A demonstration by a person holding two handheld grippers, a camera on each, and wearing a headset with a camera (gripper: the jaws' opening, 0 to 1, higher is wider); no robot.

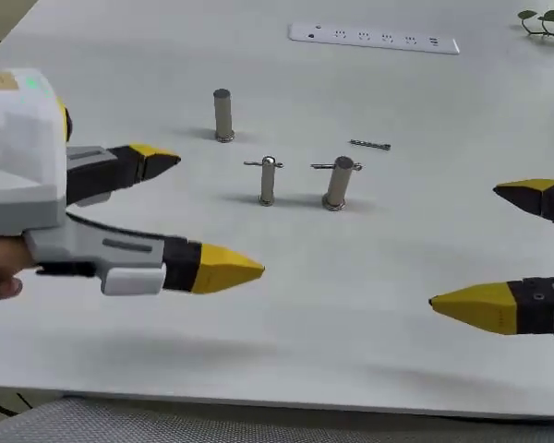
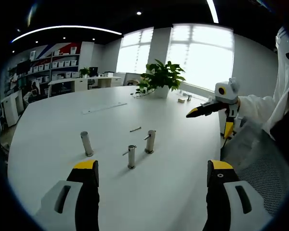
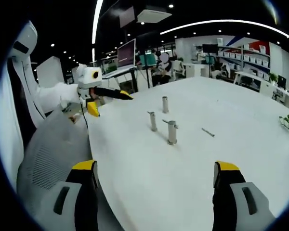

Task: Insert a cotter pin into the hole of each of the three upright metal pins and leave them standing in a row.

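Three upright metal pins stand on the white table (image 1: 286, 314). The back left pin (image 1: 222, 115) has no cotter pin through it. The middle pin (image 1: 268, 180) and the right pin (image 1: 338, 183) each carry a cotter pin across the top. A loose cotter pin (image 1: 370, 144) lies flat behind the right pin. My left gripper (image 1: 198, 212) hovers open to the left of the pins, holding nothing. My right gripper (image 1: 485, 249) hovers open at the right edge, also holding nothing. The same pins appear in the left gripper view (image 2: 130, 157) and the right gripper view (image 3: 171, 132).
A white power strip (image 1: 374, 38) lies at the far side of the table. A potted plant (image 2: 159, 79) stands at the far end of the table, its leaves (image 1: 547, 20) showing at the top right. A grey mesh chair (image 3: 53, 144) sits by the near table edge.
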